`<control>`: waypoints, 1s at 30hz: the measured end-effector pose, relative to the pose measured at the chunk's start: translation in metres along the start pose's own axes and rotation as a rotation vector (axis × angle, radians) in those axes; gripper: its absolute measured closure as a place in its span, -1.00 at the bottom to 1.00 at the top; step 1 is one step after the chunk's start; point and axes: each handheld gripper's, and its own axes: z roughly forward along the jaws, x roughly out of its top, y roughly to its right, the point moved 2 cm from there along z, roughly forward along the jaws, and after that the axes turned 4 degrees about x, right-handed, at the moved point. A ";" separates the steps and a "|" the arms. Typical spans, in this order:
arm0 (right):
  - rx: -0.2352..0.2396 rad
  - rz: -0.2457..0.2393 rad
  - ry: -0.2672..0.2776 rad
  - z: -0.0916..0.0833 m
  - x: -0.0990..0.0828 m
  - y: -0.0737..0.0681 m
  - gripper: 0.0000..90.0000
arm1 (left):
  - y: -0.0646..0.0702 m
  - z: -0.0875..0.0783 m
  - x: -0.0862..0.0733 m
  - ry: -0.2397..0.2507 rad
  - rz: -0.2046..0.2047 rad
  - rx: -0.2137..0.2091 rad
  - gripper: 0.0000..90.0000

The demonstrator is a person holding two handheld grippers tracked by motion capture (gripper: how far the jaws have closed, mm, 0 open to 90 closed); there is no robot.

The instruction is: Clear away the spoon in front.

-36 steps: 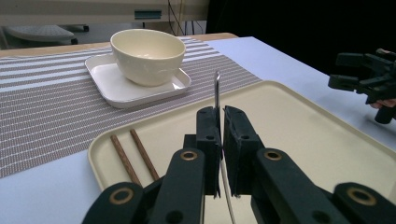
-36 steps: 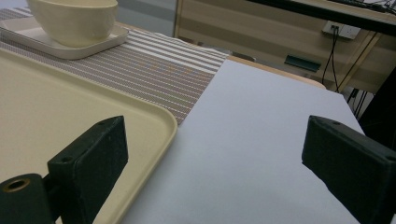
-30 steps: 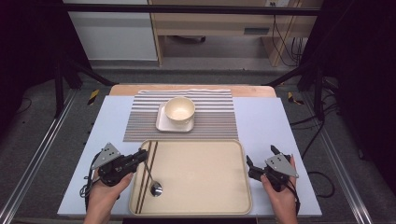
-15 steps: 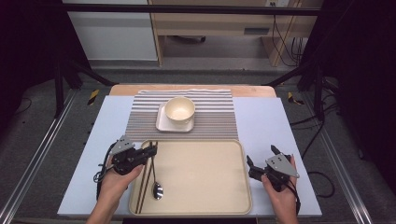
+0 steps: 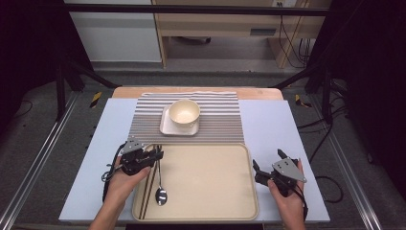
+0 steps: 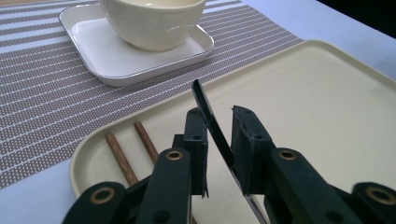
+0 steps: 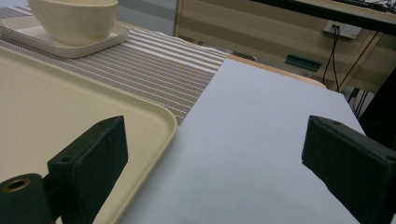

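A metal spoon [image 5: 160, 194] rests with its bowl on the beige tray [image 5: 210, 177], near the tray's left side. Its handle [image 6: 205, 107] rises between the jaws of my left gripper [image 5: 155, 155] [image 6: 218, 122]. These jaws have just been opening. The handle leans on one pad, with a gap to the other. Two dark brown chopsticks [image 5: 146, 191] [image 6: 121, 158] lie along the tray's left rim. My right gripper [image 5: 267, 159] [image 7: 215, 158] sits by the tray's right edge, wide open with nothing between its jaws.
A cream bowl [image 5: 184, 112] [image 6: 154, 23] stands on a square white plate [image 5: 167, 127] on a striped mat [image 5: 220, 120] behind the tray. The pale blue table top [image 5: 273, 124] stretches right of the mat. Dark stands flank the table.
My left gripper has moved right and away from me, over the tray's left rim, swinging the spoon's handle round. Its jaws now stand a little apart. The right gripper has kept still.
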 end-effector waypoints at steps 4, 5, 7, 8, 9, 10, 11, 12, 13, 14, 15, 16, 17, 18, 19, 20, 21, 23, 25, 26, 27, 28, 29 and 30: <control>0.000 0.005 0.000 0.000 0.000 0.000 -0.84 | 0.000 0.005 -0.001 -0.014 0.000 0.005 0.62; 0.000 0.005 -0.001 0.000 0.000 0.000 -0.84 | 0.000 0.007 -0.002 -0.019 0.001 0.005 0.62; 0.002 0.007 -0.002 0.000 0.000 0.000 -0.84 | 0.000 0.009 -0.002 -0.028 0.005 0.008 0.61; 0.001 0.006 -0.003 0.000 0.000 0.000 -0.84 | 0.001 0.010 -0.002 -0.026 0.004 0.016 0.61; 0.000 0.003 -0.002 0.000 0.000 0.001 -0.84 | 0.001 0.011 -0.002 -0.032 0.006 0.019 0.60; 0.000 0.003 -0.002 0.000 0.000 0.001 -0.84 | 0.001 0.011 -0.003 -0.035 0.004 0.023 0.58; 0.000 0.003 -0.002 0.000 0.000 0.001 -0.84 | 0.002 0.012 -0.003 -0.038 0.003 0.027 0.56; 0.000 0.003 -0.002 0.000 0.000 0.001 -0.84 | 0.002 0.013 -0.003 -0.042 0.002 0.032 0.53; -0.001 0.002 -0.002 0.000 0.000 0.001 -0.84 | 0.002 0.013 -0.003 -0.041 -0.001 0.035 0.49; 0.000 0.004 -0.003 0.000 0.000 0.001 -0.84 | 0.002 0.013 -0.004 -0.041 0.002 0.033 0.49; 0.000 0.003 -0.003 0.000 0.000 0.001 -0.84 | 0.003 0.013 -0.004 -0.041 0.006 0.031 0.48; 0.001 0.006 -0.002 0.000 0.000 0.000 -0.84 | 0.003 0.013 -0.004 -0.039 0.004 0.033 0.47; 0.002 0.007 -0.002 0.000 0.000 0.000 -0.84 | 0.003 0.013 -0.004 -0.037 0.003 0.036 0.47; 0.003 0.009 -0.003 0.000 0.000 0.000 -0.84 | 0.004 0.013 -0.004 -0.035 0.007 0.037 0.47; 0.002 0.007 -0.002 0.000 0.000 0.000 -0.84 | 0.004 0.013 -0.005 -0.033 0.009 0.037 0.47; 0.002 0.007 -0.002 0.000 0.000 0.000 -0.84 | 0.004 0.013 -0.005 -0.031 0.008 0.039 0.46; 0.002 0.007 -0.002 0.000 0.000 0.000 -0.84 | 0.004 0.013 -0.004 -0.028 0.009 0.040 0.46; 0.002 0.007 -0.004 0.000 0.000 0.000 -0.84 | 0.005 0.012 -0.004 -0.018 0.009 0.041 0.45; 0.002 0.005 -0.005 0.000 -0.001 0.000 -0.84 | 0.006 0.011 -0.002 -0.010 0.012 0.040 0.42; 0.003 0.005 -0.005 0.001 -0.001 0.000 -0.84 | 0.006 0.010 -0.002 -0.005 0.014 0.039 0.40; 0.003 0.006 -0.005 0.001 -0.001 0.000 -0.84 | 0.006 0.010 -0.001 -0.004 0.018 0.038 0.37; 0.004 0.006 -0.005 0.001 0.000 0.000 -0.85 | 0.007 0.009 0.000 0.005 0.015 0.038 0.35; 0.005 0.006 -0.005 0.001 0.000 0.000 -0.85 | 0.007 0.009 0.001 0.005 0.020 0.040 0.31; 0.007 0.005 -0.007 0.001 0.000 0.000 -0.85 | 0.007 0.009 0.002 0.007 0.020 0.040 0.28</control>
